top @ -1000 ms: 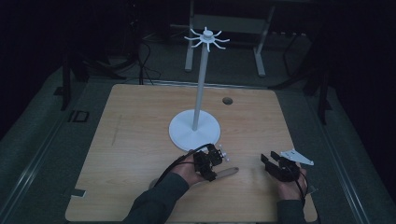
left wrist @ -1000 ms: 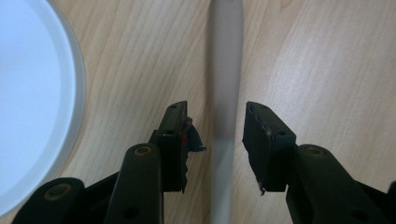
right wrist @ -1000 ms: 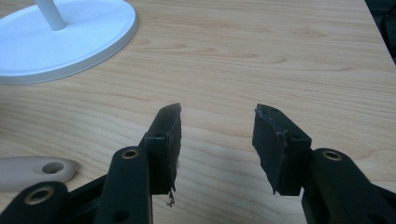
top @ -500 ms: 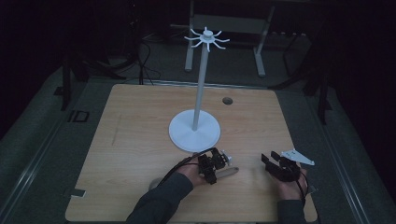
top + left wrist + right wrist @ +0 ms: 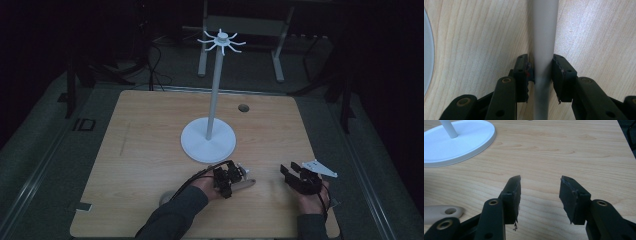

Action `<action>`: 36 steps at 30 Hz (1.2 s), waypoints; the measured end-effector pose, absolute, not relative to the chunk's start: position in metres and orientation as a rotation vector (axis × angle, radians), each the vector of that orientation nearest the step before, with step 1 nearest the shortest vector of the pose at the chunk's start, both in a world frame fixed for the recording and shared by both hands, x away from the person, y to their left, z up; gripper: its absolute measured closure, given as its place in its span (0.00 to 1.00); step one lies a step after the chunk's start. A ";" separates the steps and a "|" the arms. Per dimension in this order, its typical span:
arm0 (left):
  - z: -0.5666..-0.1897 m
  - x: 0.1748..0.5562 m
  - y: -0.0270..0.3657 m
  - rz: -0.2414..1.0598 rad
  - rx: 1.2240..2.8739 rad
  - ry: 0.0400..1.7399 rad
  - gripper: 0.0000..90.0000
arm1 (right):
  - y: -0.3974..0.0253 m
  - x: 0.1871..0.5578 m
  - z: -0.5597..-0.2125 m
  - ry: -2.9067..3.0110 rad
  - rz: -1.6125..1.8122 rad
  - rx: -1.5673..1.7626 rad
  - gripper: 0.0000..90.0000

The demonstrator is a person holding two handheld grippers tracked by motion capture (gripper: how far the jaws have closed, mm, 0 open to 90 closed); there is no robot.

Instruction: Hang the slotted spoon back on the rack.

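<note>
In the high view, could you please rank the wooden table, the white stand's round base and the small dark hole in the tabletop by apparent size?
1. Wooden table, by far the largest.
2. The stand's round white base.
3. The dark hole, the smallest; it lies farther from the camera, but the gap is too wide for that to matter.

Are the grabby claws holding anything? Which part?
The left gripper is clamped on a pale utensil handle, partway along its shaft. The right gripper is open, holding nothing.
</note>
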State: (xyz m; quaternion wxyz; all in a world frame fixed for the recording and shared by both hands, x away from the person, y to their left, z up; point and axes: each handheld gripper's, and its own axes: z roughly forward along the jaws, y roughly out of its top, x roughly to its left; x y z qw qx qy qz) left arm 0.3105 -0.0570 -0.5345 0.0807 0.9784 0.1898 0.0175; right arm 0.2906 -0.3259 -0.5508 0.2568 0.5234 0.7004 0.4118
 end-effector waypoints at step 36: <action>-0.511 0.315 -0.039 0.185 2.788 0.690 0.82 | -0.324 0.291 -0.553 1.905 1.110 1.418 0.57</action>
